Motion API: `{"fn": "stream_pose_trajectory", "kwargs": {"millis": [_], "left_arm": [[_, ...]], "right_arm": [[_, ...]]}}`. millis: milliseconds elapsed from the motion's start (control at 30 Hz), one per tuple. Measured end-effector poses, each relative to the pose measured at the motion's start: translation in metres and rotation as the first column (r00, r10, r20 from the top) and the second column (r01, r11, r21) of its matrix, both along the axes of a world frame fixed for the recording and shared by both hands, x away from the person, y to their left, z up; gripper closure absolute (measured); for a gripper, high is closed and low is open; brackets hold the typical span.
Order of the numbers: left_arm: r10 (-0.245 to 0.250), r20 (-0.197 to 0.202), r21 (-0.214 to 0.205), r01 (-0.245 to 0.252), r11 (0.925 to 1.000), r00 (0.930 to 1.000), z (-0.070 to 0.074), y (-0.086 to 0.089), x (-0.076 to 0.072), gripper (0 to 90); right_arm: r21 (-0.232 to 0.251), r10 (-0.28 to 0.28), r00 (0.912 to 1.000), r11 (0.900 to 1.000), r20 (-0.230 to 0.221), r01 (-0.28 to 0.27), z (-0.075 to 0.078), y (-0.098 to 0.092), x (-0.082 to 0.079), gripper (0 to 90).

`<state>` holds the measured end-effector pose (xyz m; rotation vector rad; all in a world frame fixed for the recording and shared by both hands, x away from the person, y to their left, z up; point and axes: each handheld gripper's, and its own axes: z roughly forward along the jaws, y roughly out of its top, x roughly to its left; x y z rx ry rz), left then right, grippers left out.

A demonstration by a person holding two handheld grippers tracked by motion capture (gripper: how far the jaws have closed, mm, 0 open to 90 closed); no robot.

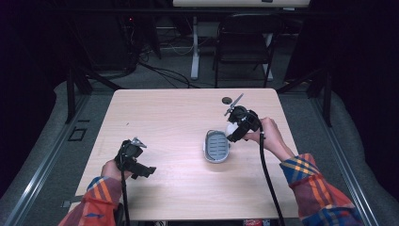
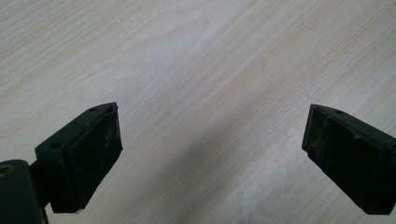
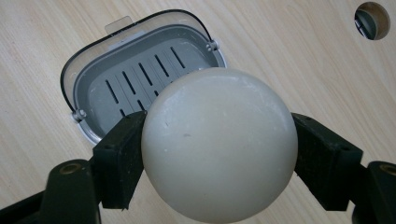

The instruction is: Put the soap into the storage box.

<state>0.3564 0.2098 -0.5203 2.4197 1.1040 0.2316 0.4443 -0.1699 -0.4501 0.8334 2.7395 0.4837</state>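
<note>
Jaws of the right gripper point(image 1: 234, 128) clamp a pale soap point(image 1: 230, 129) just above the grey soap dish point(image 1: 216, 147). Left gripper point(image 2: 212, 144) jaws gape wide over bare table point(image 2: 196, 56). Round soap point(image 3: 219, 147) gripped at its widest could slip, missing the dish point(image 3: 130, 74).

No lettering, label, brand mark or number can be read anywhere here (the bottom edge of the high view shows a small red patch under the table's front edge, too blurred to make out).
</note>
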Motion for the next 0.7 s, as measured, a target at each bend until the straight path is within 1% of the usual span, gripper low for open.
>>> {"fn": "stream_pose_trajectory", "kwargs": {"millis": [33,300,333,367,400,700], "left_arm": [[0.0,0.0,0.0,0.0,1.0,1.0,0.0,0.0,0.0,4.8],[0.0,-0.002,-0.002,0.0,1.0,1.0,0.0,0.0,0.0,4.8],[0.0,-0.001,-0.001,0.0,1.0,1.0,0.0,0.0,0.0,4.8],[0.001,-0.002,-0.001,-0.001,1.0,1.0,0.0,0.0,0.0,4.8],[0.001,-0.002,-0.001,-0.001,1.0,1.0,0.0,0.0,0.0,4.8],[-0.001,-0.002,-0.001,0.001,1.0,1.0,0.0,0.0,0.0,4.8]], "right_arm": [[-0.009,0.004,1.0,1.0,0.002,-0.004,0.001,0.001,0.0,24.0],[-0.013,0.019,0.9998,0.9997,-0.004,-0.019,0.002,0.007,0.0,24.0],[-0.01,0.022,0.9997,0.9997,-0.004,-0.022,0.002,0.009,0.0,24.0],[0.006,0.016,0.9999,0.9998,-0.004,-0.016,0.001,0.01,-0.001,24.0],[-0.016,0.028,0.9996,0.9995,-0.005,-0.028,0.002,0.011,0.0,24.0],[-0.022,0.051,0.9986,0.9985,-0.017,-0.051,-0.002,0.023,0.0,24.0]]}}
